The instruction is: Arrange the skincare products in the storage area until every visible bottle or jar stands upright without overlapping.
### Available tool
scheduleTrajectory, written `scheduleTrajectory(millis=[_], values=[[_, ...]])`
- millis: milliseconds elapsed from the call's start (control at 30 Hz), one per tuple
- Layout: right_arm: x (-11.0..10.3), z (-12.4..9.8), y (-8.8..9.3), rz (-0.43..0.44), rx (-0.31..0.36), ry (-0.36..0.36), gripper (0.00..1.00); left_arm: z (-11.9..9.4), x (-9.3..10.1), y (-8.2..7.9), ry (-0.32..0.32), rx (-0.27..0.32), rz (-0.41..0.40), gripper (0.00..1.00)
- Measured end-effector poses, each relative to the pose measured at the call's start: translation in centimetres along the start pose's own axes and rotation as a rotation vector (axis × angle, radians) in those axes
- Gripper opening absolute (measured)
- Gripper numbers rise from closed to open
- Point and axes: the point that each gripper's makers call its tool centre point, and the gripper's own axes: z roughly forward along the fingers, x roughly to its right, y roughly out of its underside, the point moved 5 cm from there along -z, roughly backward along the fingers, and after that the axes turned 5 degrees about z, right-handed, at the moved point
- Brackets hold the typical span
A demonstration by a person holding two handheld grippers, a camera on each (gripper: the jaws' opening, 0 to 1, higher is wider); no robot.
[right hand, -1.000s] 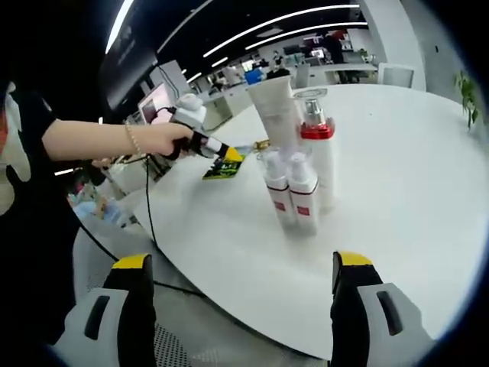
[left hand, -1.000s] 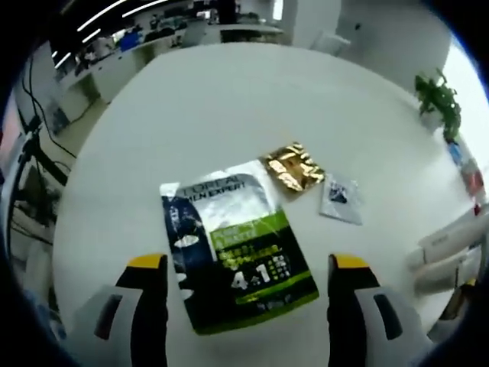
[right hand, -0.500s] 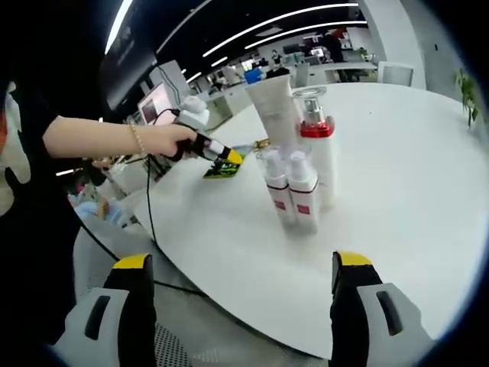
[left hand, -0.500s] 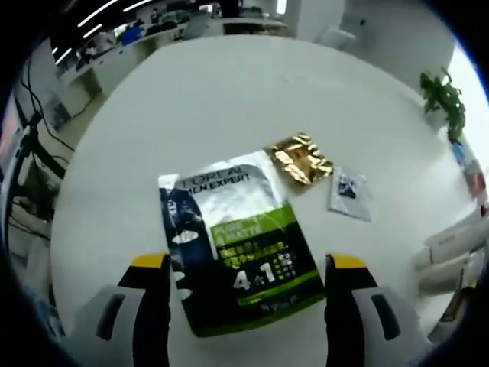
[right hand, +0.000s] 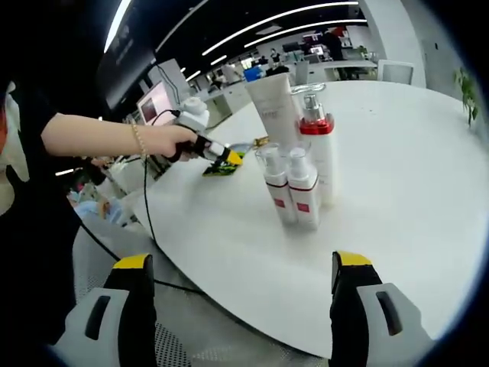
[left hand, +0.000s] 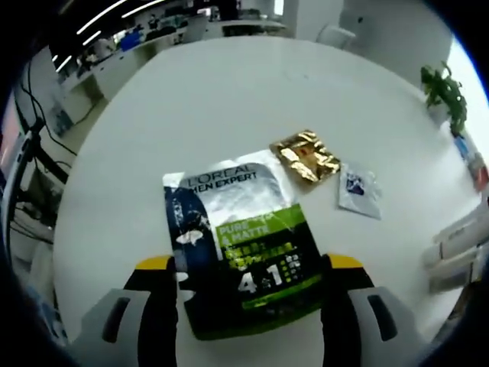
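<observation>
Left gripper low over the round white table, jaws spread wide and straddling the lower part of a flat green-and-silver mask sachet lying near the table's near edge; nothing gripped. Just beyond the sachet toward the table's middle, a crumpled gold foil packet, and beside that a small white sachet, each lying flat and apart from the others. At the right edge of the left gripper view, white tubes, blurred.

Right gripper off the table's edge, jaws wide apart and empty. Ahead on the table, a tight upright cluster set back from the near edge: two small white pump bottles with red labels in front, a taller red-collared pump bottle behind them, and a large white tube standing at the back. Further left, a hand holding the left gripper down at the mask sachet.
</observation>
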Motion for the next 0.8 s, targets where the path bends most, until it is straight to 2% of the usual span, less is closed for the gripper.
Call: scheduleTrajectory(millis=[100,133,167,200,300,367,400,433,500,567,700,733,800], values=[[0.2,0.0,0.1,0.000,-0.004,0.003,0.94,0.1,0.1,-0.1,-0.004,0.014,0.004,0.66],[0.2,0.0,0.1,0.002,-0.005,0.001,0.94,-0.1,0.5,-0.3,0.002,0.035,0.033,0.61],[0.1,0.0,0.1,0.004,-0.004,0.000,0.94,-0.3,0.7,-0.2,0.010,0.035,0.025,0.50],[0.1,0.0,0.1,0.005,-0.003,-0.001,0.94,-0.2,0.2,-0.3,0.011,0.052,0.031,0.40],[0.0,0.0,0.1,0.004,-0.004,-0.002,0.94,-0.3,0.0,0.1,0.004,0.076,0.019,0.29],[-0.1,0.0,0.0,0.003,-0.004,-0.002,0.94,-0.6,-0.1,0.3,0.037,0.098,0.025,0.11],[-0.2,0.0,0.0,0.003,-0.004,-0.003,0.94,-0.4,0.3,0.3,0.073,0.102,-0.026,0.10],[-0.2,0.0,0.0,0.003,-0.004,-0.005,0.94,-0.3,0.1,0.5,0.065,0.103,-0.034,0.09],[-0.2,0.1,0.1,0.001,-0.009,-0.006,0.94,-0.4,-0.2,0.2,0.085,0.133,0.008,0.07],[-0.2,0.1,0.1,-0.002,-0.010,-0.008,0.94,-0.9,0.1,0.7,0.098,0.132,0.010,0.05],[-0.3,0.4,0.1,-0.008,-0.016,-0.016,0.94,-1.4,0.6,0.4,0.139,0.171,-0.001,0.04],[-0.4,0.4,0.1,-0.011,-0.017,-0.018,0.94,-2.2,0.9,0.8,0.146,0.184,-0.002,0.04],[-0.6,0.5,0.2,-0.021,-0.024,-0.022,0.95,-1.8,1.2,0.4,0.160,0.201,-0.008,0.04]])
